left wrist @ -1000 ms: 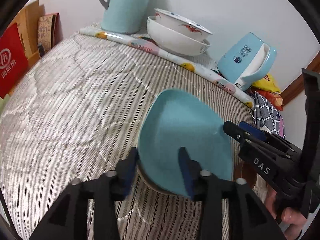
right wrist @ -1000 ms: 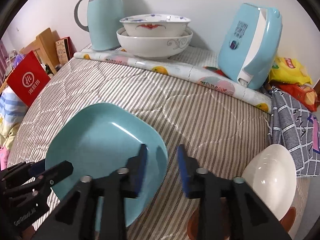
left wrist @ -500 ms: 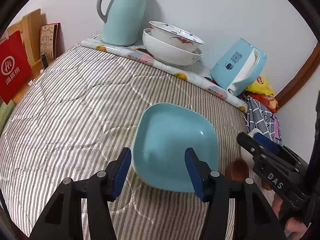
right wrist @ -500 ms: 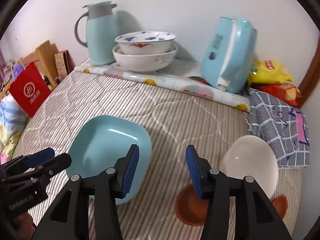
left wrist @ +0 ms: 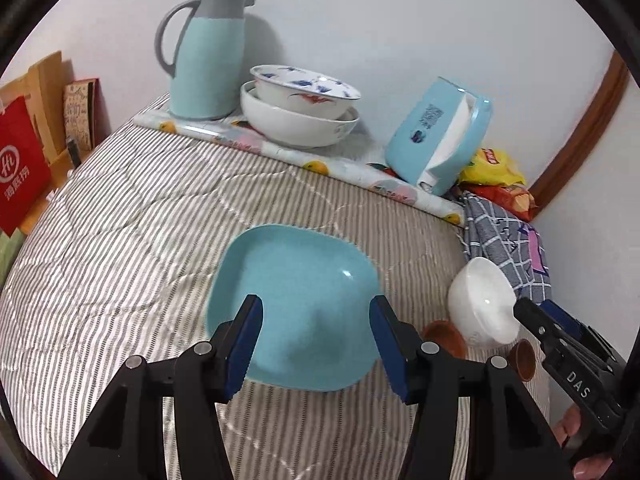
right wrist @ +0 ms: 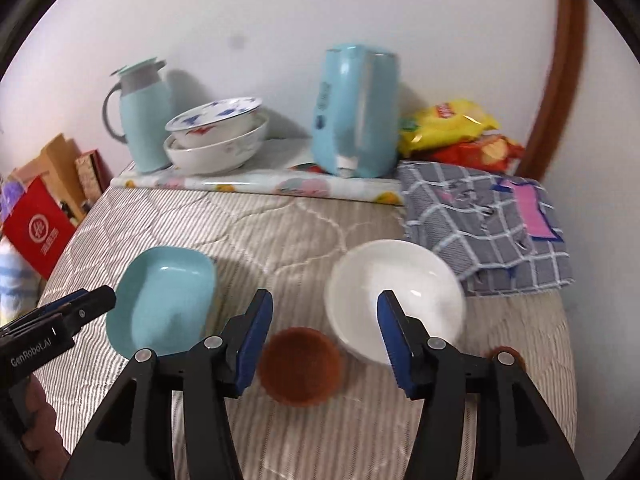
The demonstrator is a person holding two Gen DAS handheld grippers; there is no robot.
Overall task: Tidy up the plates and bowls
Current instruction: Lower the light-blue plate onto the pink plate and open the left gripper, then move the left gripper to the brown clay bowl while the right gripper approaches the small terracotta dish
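Observation:
A light blue square plate [left wrist: 296, 304] lies on the striped quilt; it also shows in the right wrist view [right wrist: 164, 300]. My left gripper [left wrist: 316, 340] is open above its near edge, holding nothing. A white bowl [right wrist: 394, 300] sits to the right, also in the left wrist view [left wrist: 482, 306]. A small brown dish [right wrist: 300, 364] lies in front of it, with a second brown dish [right wrist: 504, 354] at the right. My right gripper [right wrist: 324, 336] is open over the brown dish and the white bowl's near rim. Two stacked patterned bowls [left wrist: 300, 108] stand at the back.
A light blue thermos jug [left wrist: 206, 52] and a blue tissue box [left wrist: 440, 136] stand on a rolled floral mat [left wrist: 280, 152] by the wall. Snack bags [right wrist: 452, 124] and a checked cloth [right wrist: 484, 216] lie at the back right. A red bag [left wrist: 20, 164] is left of the bed.
My left gripper has let go of the blue plate, opened wide and drawn back. My right gripper has opened and swung right, from the plate to the white bowl and brown dish.

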